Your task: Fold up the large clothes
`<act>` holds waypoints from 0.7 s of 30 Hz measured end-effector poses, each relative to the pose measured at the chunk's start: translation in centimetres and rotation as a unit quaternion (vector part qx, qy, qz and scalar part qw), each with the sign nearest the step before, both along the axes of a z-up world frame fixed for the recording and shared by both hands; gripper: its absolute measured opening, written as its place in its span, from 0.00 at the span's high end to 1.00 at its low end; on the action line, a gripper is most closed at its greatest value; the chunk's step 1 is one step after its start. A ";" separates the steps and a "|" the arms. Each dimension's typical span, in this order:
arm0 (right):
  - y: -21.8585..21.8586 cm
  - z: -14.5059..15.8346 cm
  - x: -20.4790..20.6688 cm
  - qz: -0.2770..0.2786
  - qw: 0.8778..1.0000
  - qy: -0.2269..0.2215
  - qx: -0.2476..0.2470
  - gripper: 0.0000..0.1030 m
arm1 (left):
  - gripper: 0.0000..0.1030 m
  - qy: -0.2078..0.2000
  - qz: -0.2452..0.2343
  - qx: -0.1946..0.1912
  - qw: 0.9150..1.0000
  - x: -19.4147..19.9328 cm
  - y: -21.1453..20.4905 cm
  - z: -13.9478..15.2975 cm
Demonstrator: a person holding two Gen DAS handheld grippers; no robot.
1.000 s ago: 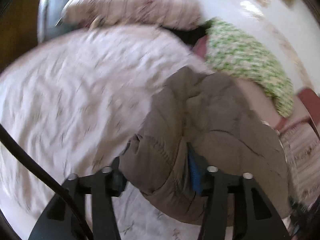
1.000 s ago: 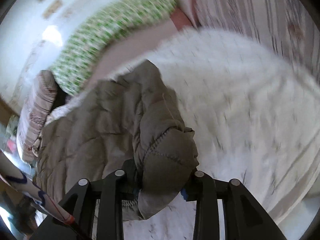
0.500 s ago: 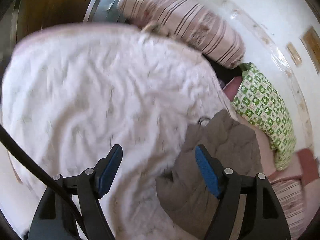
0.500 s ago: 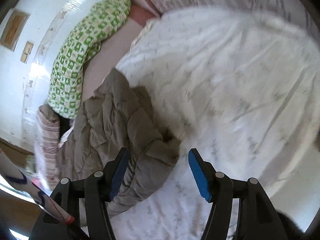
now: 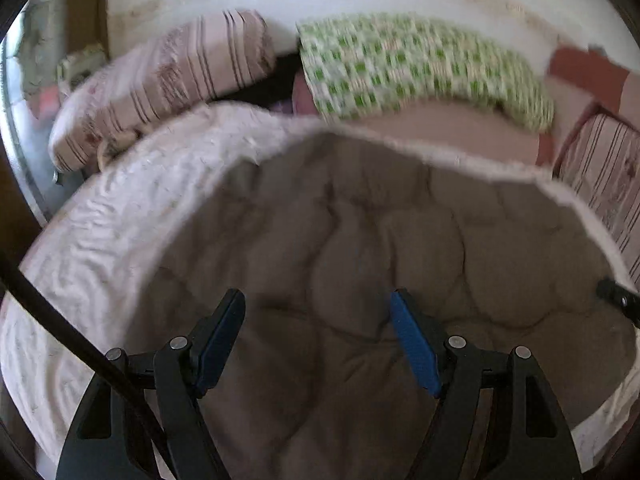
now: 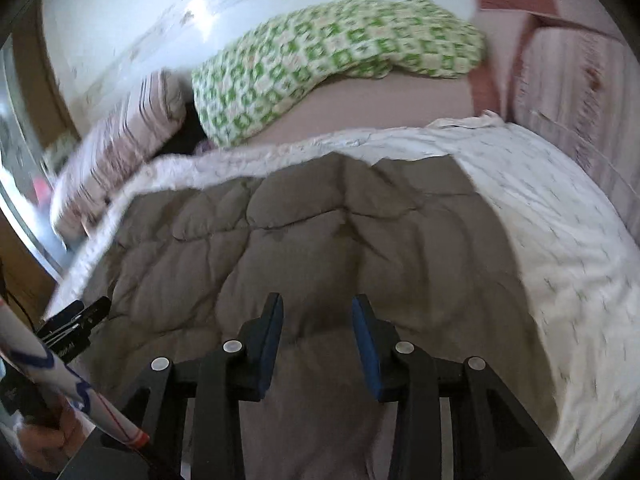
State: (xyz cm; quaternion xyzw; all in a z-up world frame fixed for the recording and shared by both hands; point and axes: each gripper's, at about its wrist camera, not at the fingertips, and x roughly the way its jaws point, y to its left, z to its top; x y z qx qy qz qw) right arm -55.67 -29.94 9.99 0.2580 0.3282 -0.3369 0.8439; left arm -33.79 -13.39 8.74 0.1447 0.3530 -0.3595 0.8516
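A large grey-brown quilted garment (image 5: 360, 248) lies spread on a bed's white patterned sheet (image 5: 132, 216). It also fills the middle of the right wrist view (image 6: 320, 240). My left gripper (image 5: 318, 316) is open wide and empty, close above the garment's near part. My right gripper (image 6: 318, 312) is open with a narrower gap, also empty, over the garment's near edge; the fabric below its jaws looks paler. The tip of the other gripper shows at the right edge of the left wrist view (image 5: 618, 300) and at the left of the right wrist view (image 6: 76, 328).
A green-and-white checked pillow (image 5: 420, 68) and a striped pink pillow (image 5: 168, 80) lie at the bed's far side by a white wall. A striped cushion (image 5: 604, 176) stands at the right. The white sheet (image 6: 560, 248) extends right of the garment.
One second ago both grippers were shut on bunched garment folds. They let go and opened half a second ago. Now both have swung over the garment, which lies spread flat.
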 end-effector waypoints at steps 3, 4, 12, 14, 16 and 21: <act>-1.0 -2.3 2.4 0.011 0.999 0.047 -0.005 0.62 | 0.26 0.022 0.008 0.009 1.000 0.9 -1.0 -1.2; -1.2 -2.9 2.9 0.014 0.998 0.055 -0.004 0.62 | 0.23 0.025 0.008 0.011 1.000 1.3 -1.0 -1.5; -2.5 -3.7 3.2 -0.014 0.998 0.051 0.020 0.59 | 0.20 0.035 0.004 0.002 0.999 1.4 -0.5 -1.1; -2.3 -2.3 2.6 -0.025 0.999 0.027 0.023 0.59 | 0.21 0.026 0.001 -0.017 1.000 1.3 0.0 0.2; -2.0 -0.5 2.1 -0.027 0.999 -0.013 0.015 0.59 | 0.21 0.006 0.007 -0.040 0.999 1.3 0.5 2.2; -4.6 0.9 3.6 -0.043 0.999 0.001 -0.016 0.58 | 0.21 0.001 0.019 -0.029 0.999 3.7 -2.7 3.6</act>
